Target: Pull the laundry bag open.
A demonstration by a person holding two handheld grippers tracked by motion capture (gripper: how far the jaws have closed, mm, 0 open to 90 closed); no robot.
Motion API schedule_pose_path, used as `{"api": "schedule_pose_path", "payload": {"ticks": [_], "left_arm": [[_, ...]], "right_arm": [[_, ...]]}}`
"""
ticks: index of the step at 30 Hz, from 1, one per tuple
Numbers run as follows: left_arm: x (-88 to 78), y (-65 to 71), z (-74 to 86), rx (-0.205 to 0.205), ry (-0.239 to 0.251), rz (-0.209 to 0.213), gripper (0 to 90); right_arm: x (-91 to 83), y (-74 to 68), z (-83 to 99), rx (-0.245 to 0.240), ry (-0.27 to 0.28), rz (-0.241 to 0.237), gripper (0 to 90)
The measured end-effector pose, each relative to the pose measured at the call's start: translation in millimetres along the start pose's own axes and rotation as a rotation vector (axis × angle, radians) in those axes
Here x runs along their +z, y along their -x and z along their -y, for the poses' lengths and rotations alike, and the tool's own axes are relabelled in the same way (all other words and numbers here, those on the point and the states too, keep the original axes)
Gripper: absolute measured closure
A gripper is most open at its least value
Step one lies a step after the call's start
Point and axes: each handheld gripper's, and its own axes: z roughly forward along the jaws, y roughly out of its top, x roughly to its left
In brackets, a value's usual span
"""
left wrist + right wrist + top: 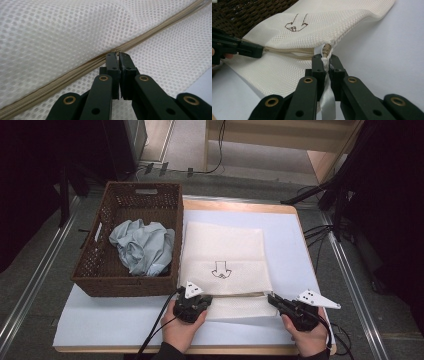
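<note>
Closest to me are my two hands at the near edge of the tabletop, each with a hand-held gripper on the white mesh laundry bag. Left hand-held gripper is pinched tight on the bag's beige zipper line, right around the zipper pull as far as I can tell; it's too small to be sure what exactly sits between the tips. Right hand-held gripper is clamped on the bag's near right corner, with a white ribbon tab running down between its jaws and a little brownish zipper end poking out just above the tips.

The bag lies flat mid-tabletop, its left edge just beside the brown wicker basket, which hangs a bit over the tabletop's left side. A crumpled light blue cloth sits inside the basket. Bare tabletop to the right of the bag and a strip in front of it by my hands, so there's room on that side; the left is tight against the basket wall.

No readable writing anywhere, just a hand-drawn arrow doodle in dark ink on the bag, pointing toward me. The basket has a pale tag on its left rim, too small to read.
</note>
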Motion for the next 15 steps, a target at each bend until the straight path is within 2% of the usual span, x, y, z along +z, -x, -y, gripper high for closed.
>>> {"api": "schedule_pose_path", "payload": {"ticks": [6,8,12,15], "left_arm": [[-6.4,-4.1,3.5,0.012,-0.001,-0.005,88.0],[-7.3,-4.2,4.3,0.021,-0.002,-0.024,88.1],[-11.4,-10.3,6.0,0.011,0.005,-0.044,88.1],[-14.1,-11.9,7.6,0.018,0.007,-0.043,88.1]], "right_arm": [[0.7,-0.1,0.4,0.002,-0.005,-0.005,86.6],[1.5,-1.7,0.6,-0.001,-0.010,-0.003,86.6],[-0.8,0.0,-0.2,0.004,0.001,0.002,86.6],[-0.7,0.3,0.4,0.008,-0.003,-0.003,86.6]]}}
